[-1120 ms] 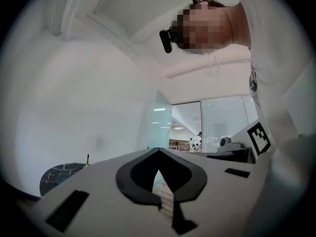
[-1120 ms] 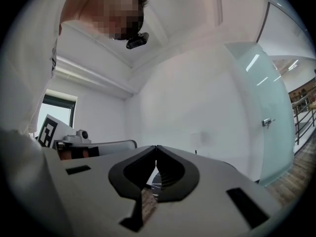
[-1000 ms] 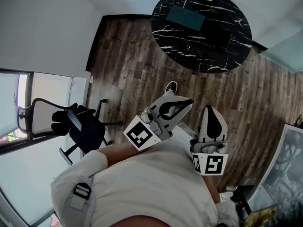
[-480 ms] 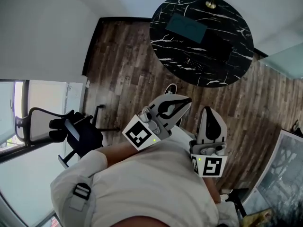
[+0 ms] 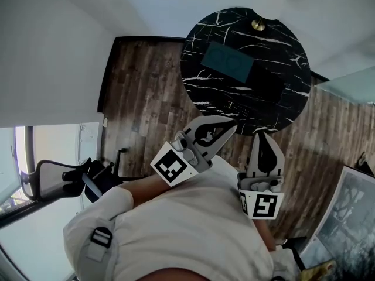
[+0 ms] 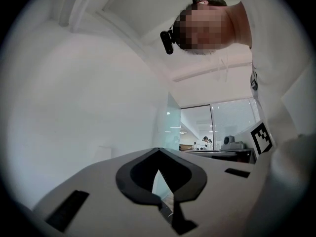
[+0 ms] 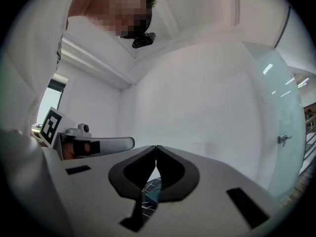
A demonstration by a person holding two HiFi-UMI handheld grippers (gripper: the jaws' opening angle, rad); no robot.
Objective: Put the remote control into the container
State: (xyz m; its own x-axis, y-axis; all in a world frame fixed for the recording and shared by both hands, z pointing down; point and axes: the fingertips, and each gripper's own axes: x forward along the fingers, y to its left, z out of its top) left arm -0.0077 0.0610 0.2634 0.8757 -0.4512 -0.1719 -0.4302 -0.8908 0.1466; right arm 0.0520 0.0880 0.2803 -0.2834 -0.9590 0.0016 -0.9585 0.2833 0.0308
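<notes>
left claw (image 5: 230,122) and right claw (image 5: 262,134) both pressed together near the black table (image 5: 281,69).

No legible text, labels or numbers.

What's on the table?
Teal container, dark remote nearer the person, small brass item at the far rim. Container's inside can't be made out; the left gripper covers a bit of the table near edge.

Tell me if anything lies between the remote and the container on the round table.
Nothing visible does. The remote control lies on the black table nearer the person, the teal container beyond it, with only bare tabletop between. The brass object stands off at the far edge.
</notes>
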